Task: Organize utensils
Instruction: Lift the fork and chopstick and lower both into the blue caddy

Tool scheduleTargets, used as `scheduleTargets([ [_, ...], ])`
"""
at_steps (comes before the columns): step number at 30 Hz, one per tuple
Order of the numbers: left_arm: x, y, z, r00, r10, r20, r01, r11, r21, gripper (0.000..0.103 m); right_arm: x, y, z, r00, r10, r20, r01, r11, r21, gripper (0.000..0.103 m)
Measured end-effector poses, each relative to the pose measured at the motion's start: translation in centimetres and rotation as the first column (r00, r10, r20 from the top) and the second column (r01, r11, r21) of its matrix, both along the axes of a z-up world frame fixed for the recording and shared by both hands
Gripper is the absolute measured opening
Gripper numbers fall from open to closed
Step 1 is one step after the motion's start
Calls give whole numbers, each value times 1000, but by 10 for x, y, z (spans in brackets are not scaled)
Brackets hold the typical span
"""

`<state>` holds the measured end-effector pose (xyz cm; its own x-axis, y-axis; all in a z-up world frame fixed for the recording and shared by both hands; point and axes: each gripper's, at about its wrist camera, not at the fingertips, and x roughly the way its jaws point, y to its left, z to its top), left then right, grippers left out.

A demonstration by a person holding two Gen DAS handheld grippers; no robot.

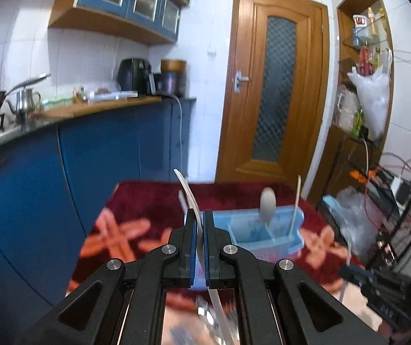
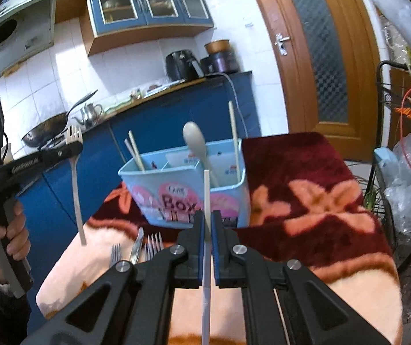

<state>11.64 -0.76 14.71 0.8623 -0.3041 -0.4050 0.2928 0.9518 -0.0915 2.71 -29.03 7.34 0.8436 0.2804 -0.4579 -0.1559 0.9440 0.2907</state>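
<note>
My left hand-held gripper (image 2: pixel 74 143) is clamped on a white fork (image 2: pixel 76 184) at frame left; my right hand-held gripper (image 2: pixel 207 224) pinches a white stick (image 2: pixel 207 195) at center, before the blue box (image 2: pixel 182 189) on the surface (image 2: pixel 306 201).

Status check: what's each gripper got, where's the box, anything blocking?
Left gripper shut on white fork. Right gripper shut on white chopstick. Blue box ahead on the blanket, spoon inside. Nothing blocking.

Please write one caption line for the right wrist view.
Right gripper clamps a white chopstick before the blue box; left gripper holds a fork.
</note>
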Motion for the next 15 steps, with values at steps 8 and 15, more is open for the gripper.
scheduleTargets([
  [8,34,-1,22,992,70,104,-64,996,-55,4,9,-4,16,998,-32,59,33,999,-11,6],
  [15,61,-15,26,972,136,192,-133,991,-30,4,19,1,35,992,-31,122,35,999,-32,6],
])
